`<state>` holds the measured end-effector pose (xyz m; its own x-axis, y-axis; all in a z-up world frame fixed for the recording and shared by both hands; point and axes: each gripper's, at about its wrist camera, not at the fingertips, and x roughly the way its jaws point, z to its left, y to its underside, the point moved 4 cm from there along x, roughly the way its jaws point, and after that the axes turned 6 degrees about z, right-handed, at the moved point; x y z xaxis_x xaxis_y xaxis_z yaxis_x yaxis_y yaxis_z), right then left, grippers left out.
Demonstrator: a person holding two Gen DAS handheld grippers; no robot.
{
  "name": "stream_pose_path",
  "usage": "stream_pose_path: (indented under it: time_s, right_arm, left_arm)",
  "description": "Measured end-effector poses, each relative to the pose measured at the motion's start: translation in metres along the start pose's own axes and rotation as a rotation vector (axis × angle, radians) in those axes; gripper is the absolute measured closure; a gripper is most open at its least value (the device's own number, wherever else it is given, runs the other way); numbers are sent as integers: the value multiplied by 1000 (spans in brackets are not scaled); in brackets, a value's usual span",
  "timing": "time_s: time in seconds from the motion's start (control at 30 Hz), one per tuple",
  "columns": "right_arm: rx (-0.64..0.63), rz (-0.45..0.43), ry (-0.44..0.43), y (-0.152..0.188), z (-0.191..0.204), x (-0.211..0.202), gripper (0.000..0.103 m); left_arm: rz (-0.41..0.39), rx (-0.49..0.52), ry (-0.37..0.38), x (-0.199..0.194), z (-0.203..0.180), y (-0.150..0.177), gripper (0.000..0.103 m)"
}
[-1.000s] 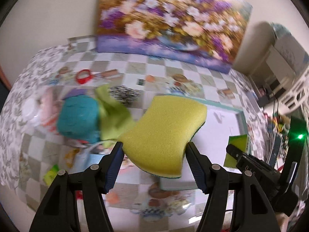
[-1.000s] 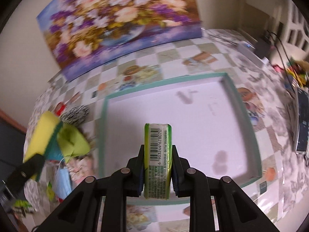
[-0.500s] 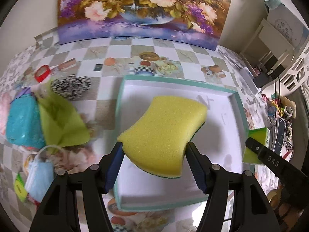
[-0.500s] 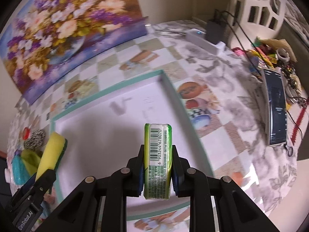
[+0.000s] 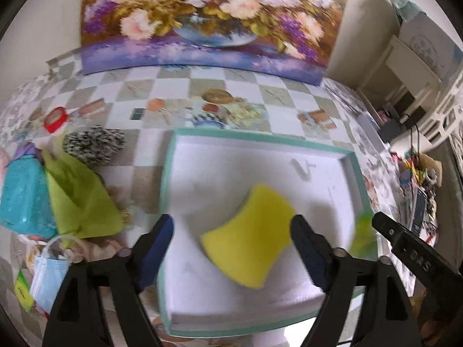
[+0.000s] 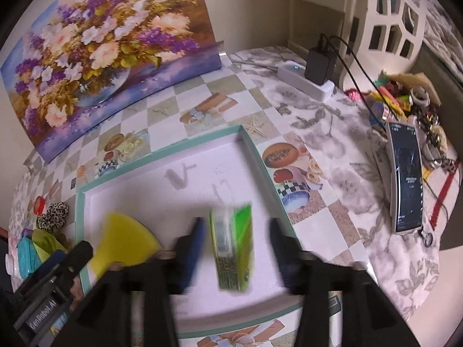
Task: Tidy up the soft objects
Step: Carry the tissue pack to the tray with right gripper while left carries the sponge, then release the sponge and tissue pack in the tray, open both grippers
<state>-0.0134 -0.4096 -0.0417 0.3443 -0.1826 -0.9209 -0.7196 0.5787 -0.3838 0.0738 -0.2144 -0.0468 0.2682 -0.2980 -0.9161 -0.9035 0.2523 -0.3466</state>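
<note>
We are looking through two wide-angle lenses, one mounted behind the fingers of each hand-held gripper, both tilting steeply down and sitting close over the white tray (image 5: 351, 162) with its teal rim. The left gripper (image 5: 231, 248) is filling the bottom of its frame, the right gripper (image 6: 234, 245) the bottom of its own. Both views are facing the flower painting (image 5: 208, 14) at the top of frame. We are sharing the tray, the painting and the checkered tablecloth (image 6: 162, 110); each view is also catching the other gripper at a lower corner.
</note>
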Motion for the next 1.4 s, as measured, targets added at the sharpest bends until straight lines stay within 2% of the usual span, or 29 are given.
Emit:
stream_pose_path:
  time_s: [0.13,0.23,0.27,0.33,0.37,0.57,0.73,0.87,1.03,1.13,1.4]
  right_arm:
    - [-23,7,-23,2,8,-1,36]
    - [-44,16,-5,5,12,2,20]
    - [-54,14,5,7,14,3,18]
    - [-61,6,15,8,16,3,1]
    - [-62,1,20,9,16,2,0]
    - [-64,-38,35,11,19,-6,0]
    - [-79,-45,30,15,28,-10,0]
    - [-99,-49,-23,18,40,-14,0]
    - [-129,-59,-50,22,53,-20,0]
    - [-150,-60,-68,28,64,-24,0]
    - [-287,-5,-207,61,129,-30,0]
  left_arm:
    - [-4,-33,-43,-6,16,-2,12]
    - [-20,-52,-93,-12,29,-1,3]
    - [-27,-57,-114,-15,34,0,3]
    - [-32,-66,-146,-18,43,1,3]
    - [-34,-72,-161,-19,48,2,3]
    - [-36,-115,-213,-27,73,6,3]
    - [-50,-145,-225,-38,91,9,3]
    - [-80,-155,-249,-51,105,9,3]
    - [-102,-155,-273,-65,120,9,3]
    - [-85,-162,-288,-73,134,13,3]
    - [-46,-183,-346,-91,179,30,3]
